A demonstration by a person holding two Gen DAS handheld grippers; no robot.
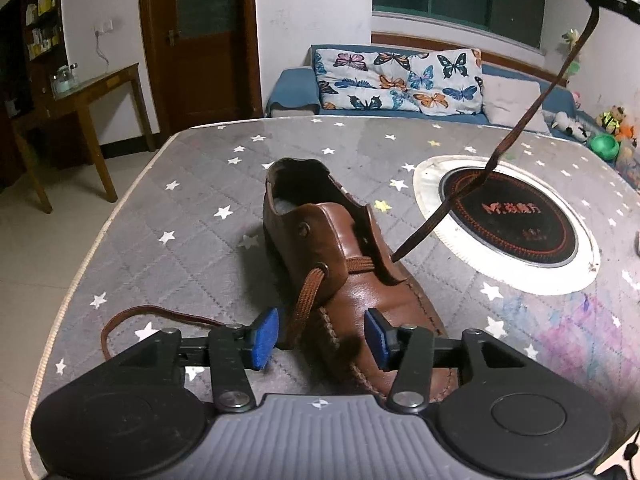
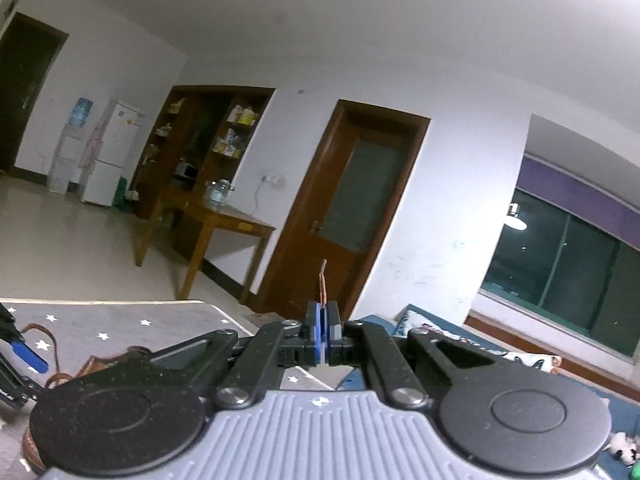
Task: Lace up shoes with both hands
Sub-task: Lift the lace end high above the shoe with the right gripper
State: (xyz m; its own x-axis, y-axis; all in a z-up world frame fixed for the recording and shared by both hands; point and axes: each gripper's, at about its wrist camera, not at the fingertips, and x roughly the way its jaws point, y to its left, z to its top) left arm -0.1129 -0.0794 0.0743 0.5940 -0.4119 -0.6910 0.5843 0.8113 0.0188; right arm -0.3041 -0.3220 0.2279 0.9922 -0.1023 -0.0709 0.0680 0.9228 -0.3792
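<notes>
Grey star-print tabletop (image 1: pixel 192 200) under everything, round black inset (image 1: pixel 508 220) ahead-right of left claw. Brown leather shoe (image 1: pixel 360 272) on it, straight ahead of left claw (image 1: pixel 322 334), toe between the blue pads, heel away; glossy, stitched toe seam, eyelets mostly unthreaded. Flat brown lace (image 1: pixel 308 300) through lowest eyelets: one end slack past left pad, curling on tabletop; other end taut, up-right. Left claw spread wide, gripping nothing. Right claw (image 2: pixel 322 334) raised, clamped tight on lace tip (image 2: pixel 322 286) poking above pads.
</notes>
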